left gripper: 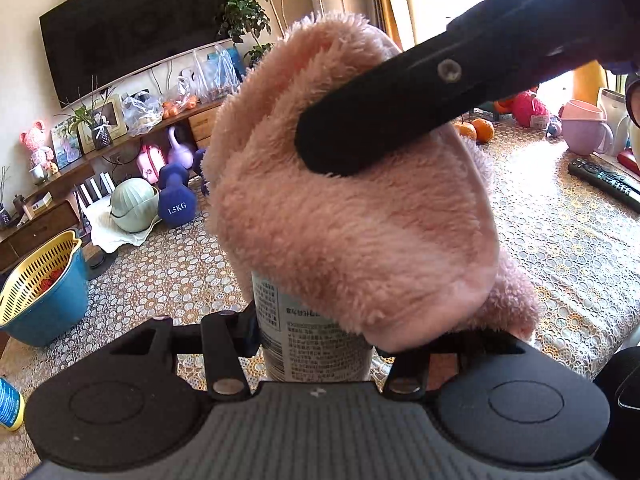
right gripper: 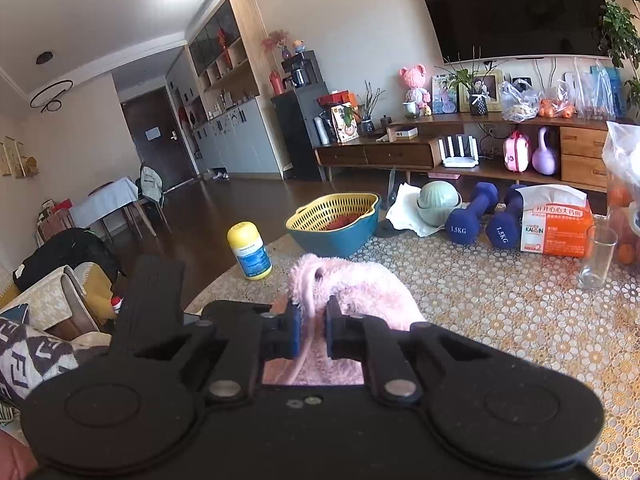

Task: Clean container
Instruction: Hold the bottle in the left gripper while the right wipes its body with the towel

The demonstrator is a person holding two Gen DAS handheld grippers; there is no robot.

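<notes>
Left gripper [left gripper: 316, 344] fingers clamp container [left gripper: 312, 344] upright; right gripper [right gripper: 312, 330] fingers pinch pink cloth [left gripper: 344, 200], draped over container top. Wiping mid-way; lower label uncovered.

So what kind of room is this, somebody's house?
Most likely a home living room: a big wall television above a wooden cabinet, toys like the pink bear, and dumbbells on the floor.

Both grippers are matte black plastic with round discs either side. The right gripper [right gripper: 313, 330] has blue pads [right gripper: 295, 330], silver pivot screws [right gripper: 398, 389].
</notes>
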